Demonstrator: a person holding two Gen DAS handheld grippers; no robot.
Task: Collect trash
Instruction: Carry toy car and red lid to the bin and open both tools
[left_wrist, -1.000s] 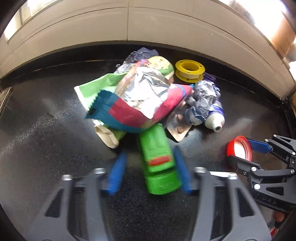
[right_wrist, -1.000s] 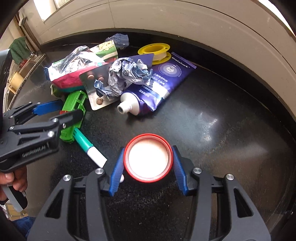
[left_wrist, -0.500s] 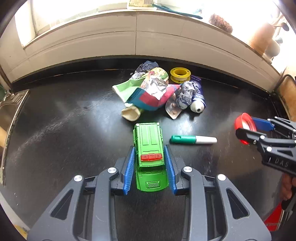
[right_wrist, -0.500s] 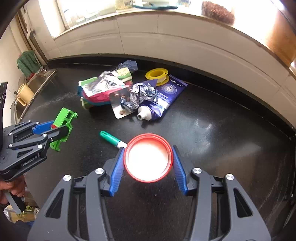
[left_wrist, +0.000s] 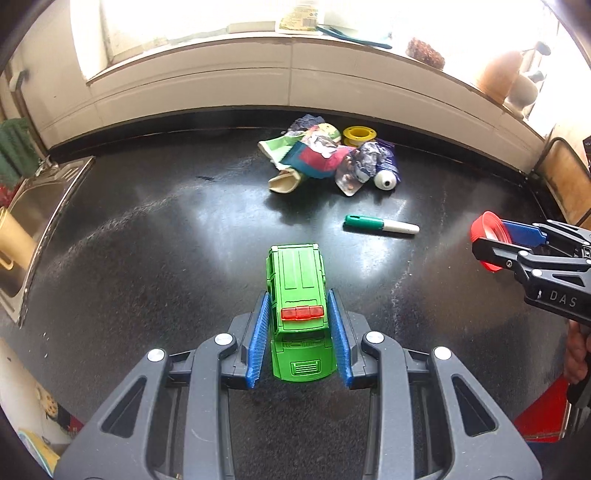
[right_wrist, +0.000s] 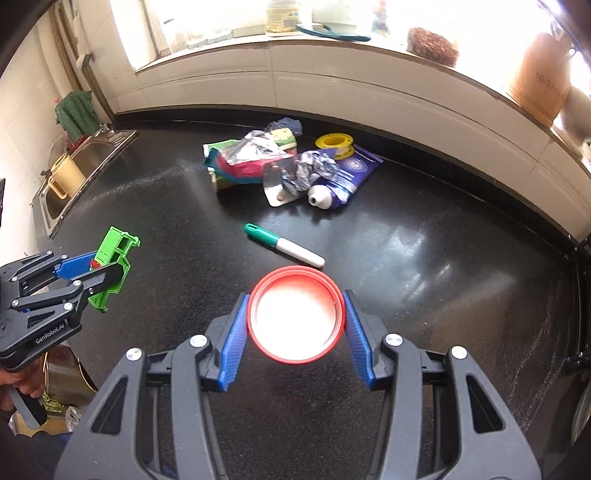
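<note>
In the left wrist view, the left gripper (left_wrist: 300, 321) is pinching a green toy car (left_wrist: 298, 295) between its blue pads, holding it above the black countertop (left_wrist: 147, 258). A green-capped marker (left_wrist: 380, 225) is lying alone near the middle of the surface. A pile of wrappers (left_wrist: 314, 155), a yellow spool (left_wrist: 359, 135) and a purple tube (left_wrist: 386, 173) are sitting together by the back edge. The right gripper (left_wrist: 491, 242) is entering from the right, clamping a red lid (left_wrist: 484, 229).

In the right wrist view, the right gripper (right_wrist: 293, 317) is gripping the red lid (right_wrist: 295, 314) by its rim, open side facing the camera, over the front of the surface. The left gripper (right_wrist: 94, 269) is carrying the toy car (right_wrist: 118, 251) at the left edge, near the sink (right_wrist: 92, 155).
</note>
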